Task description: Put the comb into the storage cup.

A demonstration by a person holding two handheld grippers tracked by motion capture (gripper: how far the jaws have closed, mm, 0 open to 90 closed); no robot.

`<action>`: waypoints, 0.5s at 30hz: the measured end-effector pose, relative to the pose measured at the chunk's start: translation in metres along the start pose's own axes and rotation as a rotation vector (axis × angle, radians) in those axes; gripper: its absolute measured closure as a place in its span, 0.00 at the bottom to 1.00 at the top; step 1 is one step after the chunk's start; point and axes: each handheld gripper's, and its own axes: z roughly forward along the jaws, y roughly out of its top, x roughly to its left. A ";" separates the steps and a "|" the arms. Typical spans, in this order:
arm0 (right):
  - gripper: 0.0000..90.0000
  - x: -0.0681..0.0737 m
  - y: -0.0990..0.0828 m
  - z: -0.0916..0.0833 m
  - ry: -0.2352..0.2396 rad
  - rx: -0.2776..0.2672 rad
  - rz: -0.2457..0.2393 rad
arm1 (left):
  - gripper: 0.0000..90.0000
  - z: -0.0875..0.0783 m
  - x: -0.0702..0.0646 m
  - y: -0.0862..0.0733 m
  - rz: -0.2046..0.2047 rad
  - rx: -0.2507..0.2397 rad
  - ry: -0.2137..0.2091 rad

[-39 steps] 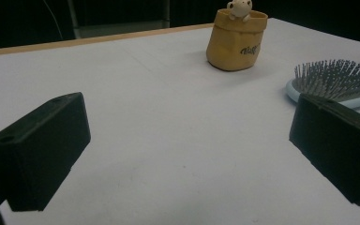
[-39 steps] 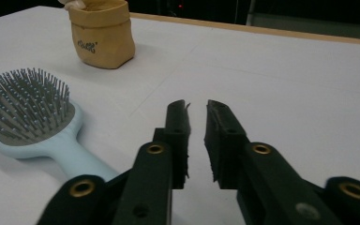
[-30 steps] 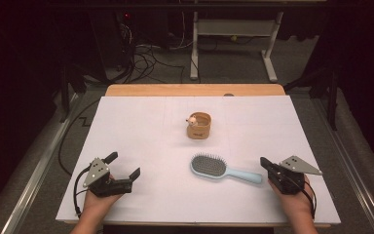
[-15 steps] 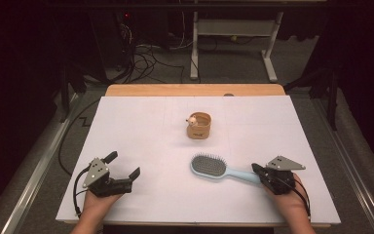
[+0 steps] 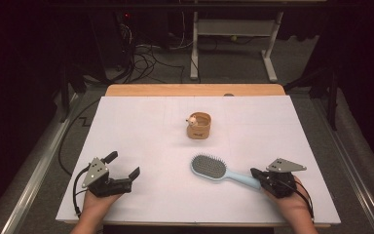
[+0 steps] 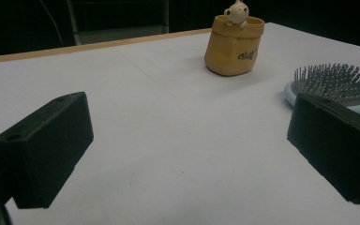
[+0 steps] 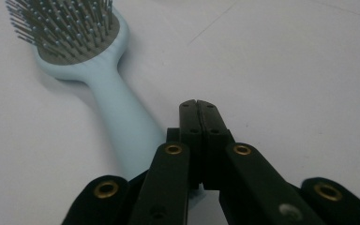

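Overhead, the desk carried a pale blue hairbrush lying toward its near right corner, bristles up, handle pointing at the right gripper, and a small tan pouch with a little figure at its rim stood near the middle, well apart from the brush. My right gripper sat at the handle's end with its jaws pressed together, while the left gripper rested by the near left corner with its jaws spread wide and nothing between them. From the left gripper view, the two black jaws stood far apart over bare desk, the pouch ahead and the brush head off to the right behind one jaw. From the right gripper view, the jaws met flush at the tips, holding nothing, and the brush handle ran just beside them on the left, passing under the linkage; I could not tell whether it touched. I judged this to be the approach to picking up the brush: next I would need to open the right jaws, shift them over the handle, and close across its narrow width.
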 end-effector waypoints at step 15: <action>1.00 0.019 -0.004 -0.002 0.048 0.044 -0.059 | 0.02 -0.001 0.002 0.001 -0.026 0.008 -0.012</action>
